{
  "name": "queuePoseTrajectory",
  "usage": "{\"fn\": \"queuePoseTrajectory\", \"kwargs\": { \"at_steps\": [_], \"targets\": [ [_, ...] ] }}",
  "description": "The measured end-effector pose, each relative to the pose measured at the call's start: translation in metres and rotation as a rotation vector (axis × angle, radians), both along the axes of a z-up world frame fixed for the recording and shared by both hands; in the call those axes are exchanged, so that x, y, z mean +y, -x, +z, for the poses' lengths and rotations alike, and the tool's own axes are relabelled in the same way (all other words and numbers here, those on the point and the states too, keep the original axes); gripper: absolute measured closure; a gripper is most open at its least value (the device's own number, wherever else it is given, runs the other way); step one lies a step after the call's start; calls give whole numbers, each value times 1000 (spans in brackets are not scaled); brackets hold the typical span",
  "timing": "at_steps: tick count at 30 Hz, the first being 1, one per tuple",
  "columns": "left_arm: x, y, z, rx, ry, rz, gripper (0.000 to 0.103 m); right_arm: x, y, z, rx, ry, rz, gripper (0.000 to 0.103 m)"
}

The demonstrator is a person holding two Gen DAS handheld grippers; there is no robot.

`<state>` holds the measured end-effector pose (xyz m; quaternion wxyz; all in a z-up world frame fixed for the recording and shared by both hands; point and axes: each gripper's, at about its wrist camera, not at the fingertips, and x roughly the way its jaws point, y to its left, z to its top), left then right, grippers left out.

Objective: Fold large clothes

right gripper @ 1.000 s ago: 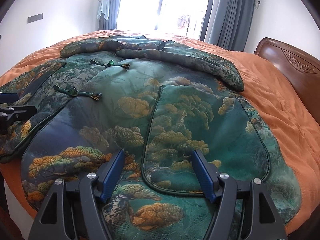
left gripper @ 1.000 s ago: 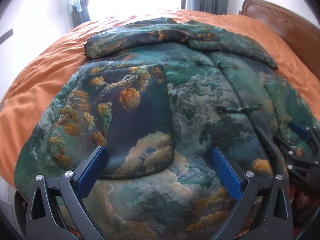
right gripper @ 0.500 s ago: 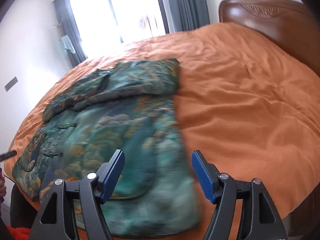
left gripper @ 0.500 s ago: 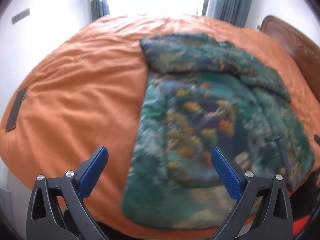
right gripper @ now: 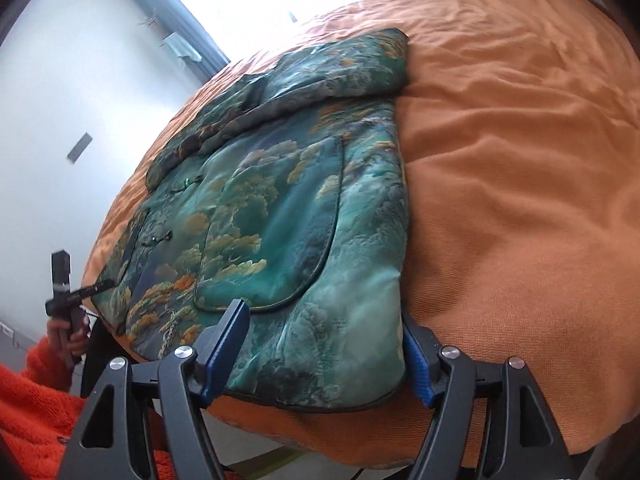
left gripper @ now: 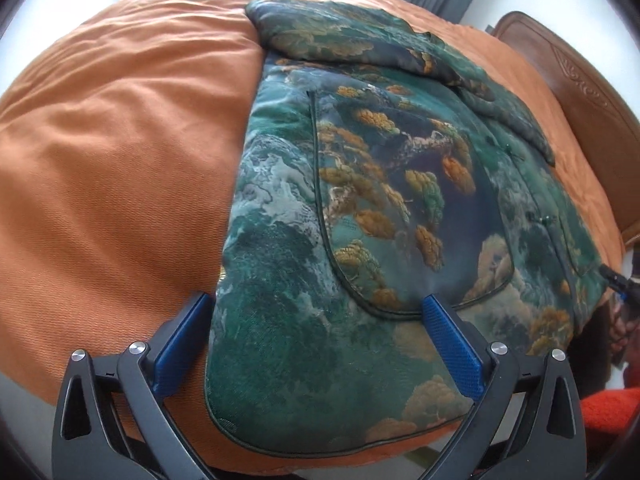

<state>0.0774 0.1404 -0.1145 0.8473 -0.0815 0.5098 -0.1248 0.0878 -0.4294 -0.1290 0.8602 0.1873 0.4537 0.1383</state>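
Observation:
A large green padded jacket (left gripper: 380, 208) with gold tree and cloud patterns lies flat on the orange bed, sleeves folded across its top. My left gripper (left gripper: 320, 344) is open and straddles the jacket's near left hem corner. The jacket also shows in the right wrist view (right gripper: 288, 216). My right gripper (right gripper: 324, 352) is open and straddles the near right hem corner. Neither gripper is closed on the cloth. The left gripper shows small at the left of the right wrist view (right gripper: 64, 284).
The orange bedspread (left gripper: 120, 152) covers the bed on both sides of the jacket (right gripper: 520, 184). A wooden headboard (left gripper: 588, 96) stands at the right. A window with grey curtains (right gripper: 208, 40) is beyond. An orange sleeve (right gripper: 28, 404) shows at lower left.
Both grippers swung outward from over the jacket's middle, left to the left and right to the right, then dropped close to the near hem corners. Both stayed open.

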Motion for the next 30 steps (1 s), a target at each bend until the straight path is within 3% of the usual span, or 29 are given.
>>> {"fn": "queuePoseTrajectory", "kwargs": {
  "at_steps": [4,9,16,22,25,27,30],
  "targets": [
    [-5,3,-5,14,24,-60,1,-4,-1,-9,49,-32,19,30],
    [-10,6,-9,10,11,-92,1,-7,-8,-14,87,3,57,30],
    [3,3,-5,40,108,-67,1,-7,-7,-9,121,27,137,30],
    [-7,5,-5,49,93,-110,1,-7,-14,-15,133,-74,125,30],
    [-6,6,-2,46,110,-102,5,-4,-17,-15,128,-114,123,30],
    [0,6,-3,49,125,-77,13,-9,-16,-15,136,-111,124,30],
    [6,7,-5,52,150,-61,14,-10,-16,-16,142,-105,131,30]
  ]
}}
